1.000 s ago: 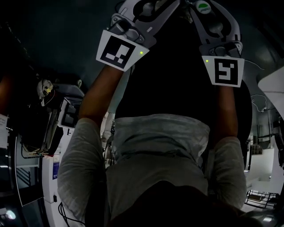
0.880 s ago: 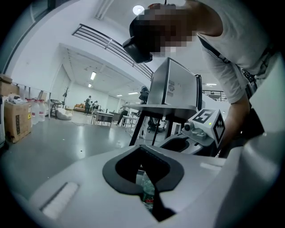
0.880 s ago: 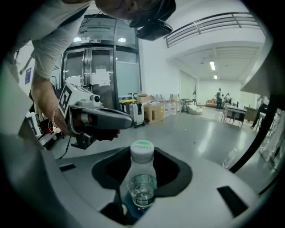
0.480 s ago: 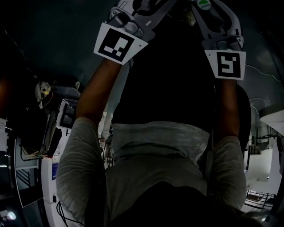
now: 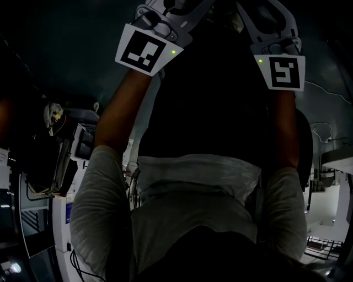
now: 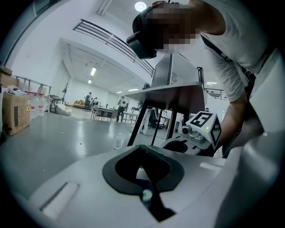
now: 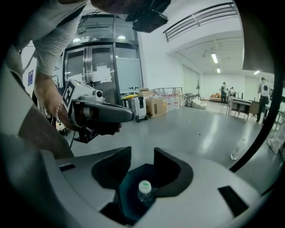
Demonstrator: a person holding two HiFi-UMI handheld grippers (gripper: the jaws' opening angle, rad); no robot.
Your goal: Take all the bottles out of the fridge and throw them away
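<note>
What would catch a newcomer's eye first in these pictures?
Two black-and-white marker cubes, the left one and the right one, stand out at the top of the dark head view, above the person's outstretched arms. Between the left gripper's fingers sits a small capped bottle; another bottle sits between the right gripper's fingers.

A: The head view is very dark; only the white marker cubes (image 5: 142, 50) and their green dots stand out.
B: Both gripper views are bright: ceiling strip lights (image 6: 93, 71), a round lamp (image 6: 140, 6), sheen on the grey floor (image 7: 200, 129).
A: Fisheye bends the edges into black corners, and the near bottle (image 7: 144, 192) sits shaded, slightly soft.
</note>
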